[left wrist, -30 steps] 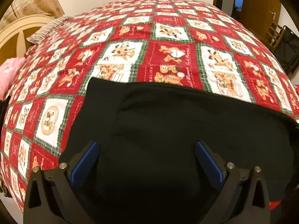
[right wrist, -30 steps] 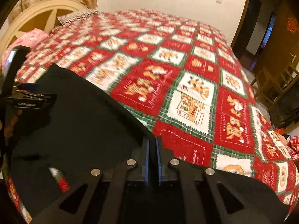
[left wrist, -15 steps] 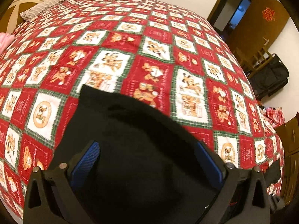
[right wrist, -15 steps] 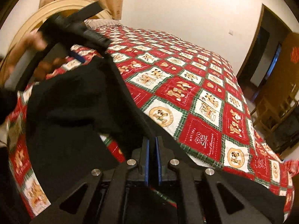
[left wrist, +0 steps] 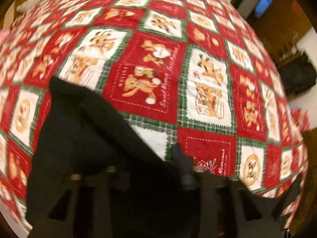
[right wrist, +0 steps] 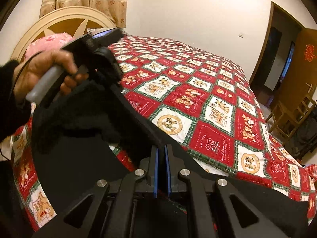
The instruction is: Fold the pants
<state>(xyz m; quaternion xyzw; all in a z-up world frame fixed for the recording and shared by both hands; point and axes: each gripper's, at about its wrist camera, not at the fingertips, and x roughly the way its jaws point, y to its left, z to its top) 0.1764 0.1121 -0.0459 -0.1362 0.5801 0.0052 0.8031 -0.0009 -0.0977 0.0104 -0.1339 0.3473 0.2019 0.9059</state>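
Two claws work one pair of black pants [right wrist: 83, 123] over a bed [right wrist: 214, 103] spread with a red-and-white patchwork quilt. The right claw [right wrist: 162, 170], low at centre frame, is pinched narrow on the dark hem, which runs taut toward the left claw [right wrist: 111, 45] gripped in a bare hand [right wrist: 45, 73] at the upper left. Whether that left claw is closed on the cloth cannot be told; its own view is blurred. The pants [left wrist: 85, 138] sit lower left there, partly lifted. The fold appears midway: the cloth is raised, not yet laid down or smoothed.
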